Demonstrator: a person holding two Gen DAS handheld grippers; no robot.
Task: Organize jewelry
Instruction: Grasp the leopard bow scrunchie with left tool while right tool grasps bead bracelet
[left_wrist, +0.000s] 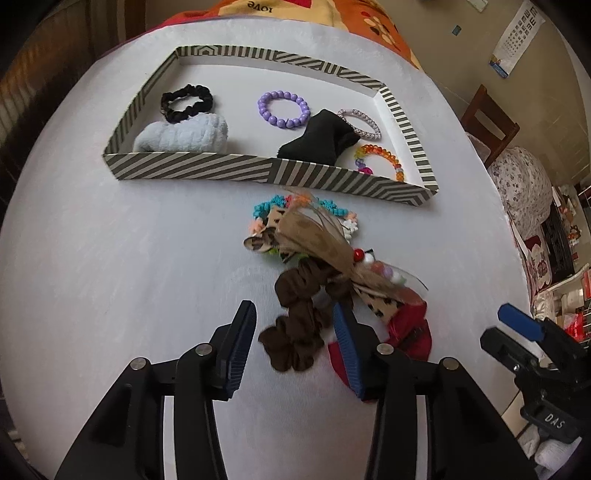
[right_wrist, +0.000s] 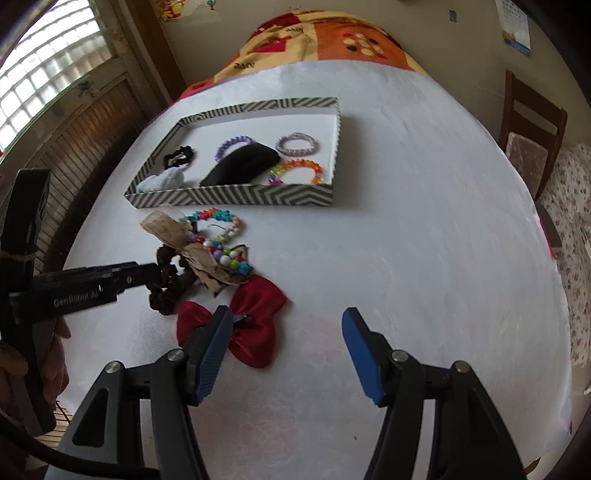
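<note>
Two claws hang apart over the loose pile: the left claw (left_wrist: 295, 325) straddles the brown scrunchie (left_wrist: 299, 325), needing closure, then transfer to the far striped tray (left_wrist: 192, 168); the right claw (right_wrist: 288, 332) is empty.

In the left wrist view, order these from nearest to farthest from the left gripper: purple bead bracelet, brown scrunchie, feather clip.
1. brown scrunchie, between the left gripper fingers.
2. feather clip, mid-table, before the tray.
3. purple bead bracelet, inside the striped tray.

Wooden chair (right_wrist: 532, 122), wall calendar (left_wrist: 517, 40) (window opposite)
</note>
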